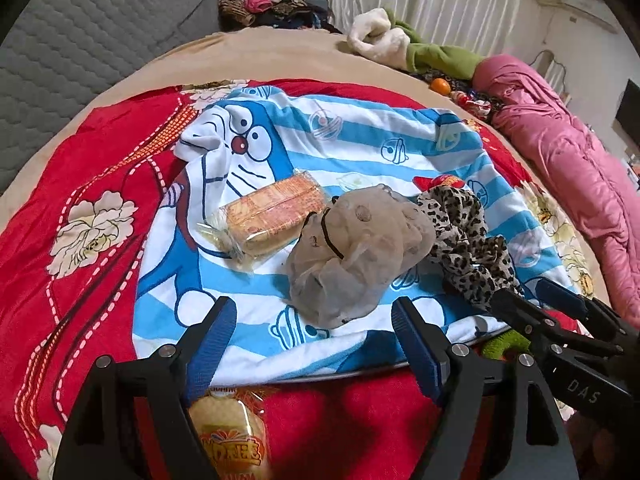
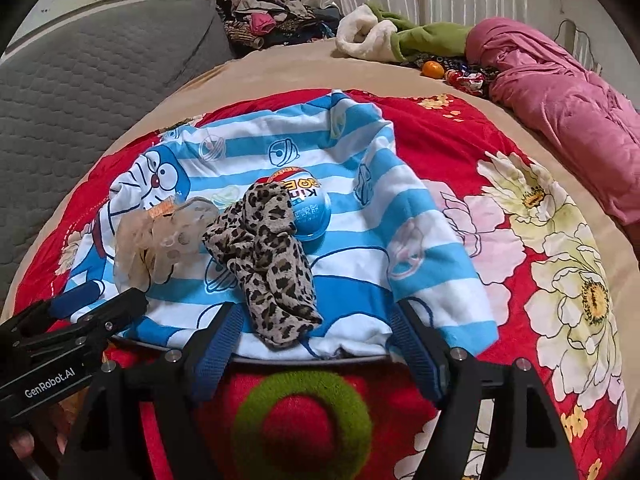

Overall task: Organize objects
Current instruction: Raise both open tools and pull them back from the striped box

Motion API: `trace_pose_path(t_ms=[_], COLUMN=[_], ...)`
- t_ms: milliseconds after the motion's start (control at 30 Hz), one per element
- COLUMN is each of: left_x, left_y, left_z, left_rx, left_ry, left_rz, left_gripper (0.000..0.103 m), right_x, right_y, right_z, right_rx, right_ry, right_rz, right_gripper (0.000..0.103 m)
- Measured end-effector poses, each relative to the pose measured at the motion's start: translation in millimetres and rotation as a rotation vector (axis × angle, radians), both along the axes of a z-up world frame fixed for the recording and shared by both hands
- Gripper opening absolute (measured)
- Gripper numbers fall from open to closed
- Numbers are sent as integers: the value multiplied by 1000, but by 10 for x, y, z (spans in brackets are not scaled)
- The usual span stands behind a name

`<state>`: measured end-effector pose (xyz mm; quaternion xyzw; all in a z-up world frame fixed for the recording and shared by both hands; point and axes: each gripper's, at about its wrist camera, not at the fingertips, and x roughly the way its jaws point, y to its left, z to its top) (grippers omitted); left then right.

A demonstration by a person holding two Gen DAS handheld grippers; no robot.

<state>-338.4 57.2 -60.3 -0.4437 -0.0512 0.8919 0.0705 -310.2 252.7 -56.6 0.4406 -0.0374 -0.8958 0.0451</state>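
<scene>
A blue-striped Doraemon cloth (image 1: 360, 136) (image 2: 360, 216) lies on the red flowered blanket (image 1: 100, 168). On it sit a wrapped bread pack (image 1: 272, 214), a beige mesh pouch (image 1: 360, 248) (image 2: 168, 236), a leopard-print cloth (image 1: 468, 244) (image 2: 272, 264) and a blue egg-shaped toy (image 2: 308, 208). My left gripper (image 1: 314, 324) is open and empty at the cloth's near edge, before the pouch. My right gripper (image 2: 316, 328) is open and empty, with the leopard cloth's end lying between its fingers. It also shows in the left wrist view (image 1: 532, 300).
A snack packet (image 1: 228, 432) lies under my left gripper. A red-and-green felt disc (image 2: 304, 420) lies under my right gripper. At the back are a pink quilt (image 2: 560, 104), a green and white garment (image 2: 384, 36), an orange (image 2: 433, 69) and a grey cushion (image 2: 80, 80).
</scene>
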Motion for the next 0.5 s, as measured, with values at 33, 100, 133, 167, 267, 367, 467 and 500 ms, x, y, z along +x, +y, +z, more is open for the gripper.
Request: trace_pose_path(t_ms=[33,100,133,167,267,367,467,500], left_x=[6,25,36,47,85,126,170,183], left_y=[-3,-10,-12,-9,-3,-14,-34,-41], left_z=[0,-4,-4,-2,14,38,74,87], left_rx=[5,9,7,3,0,18,36,42], left_ry=[-1,-5,-5,-5,-7,-9,-11,-12], left_rz=[0,2,1,0,-7,-16,-22,-24], left_gripper=[81,81,81,81,81,85,91,93], right_x=[5,17,21,21,36,59,83,91], right_y=[6,12,10,12,-6,-10,3,11], right_z=[6,10,10,10,25,51,81,92], right_rx=[-1,-6,-7,-6,-6,-7,-8,-10], right_ry=[1,3,3,3,6,11,16,18], right_rz=[-2,-2,-1,0,6,5,-1,-4], right_gripper=[77,77,78,79,83,87,90,91])
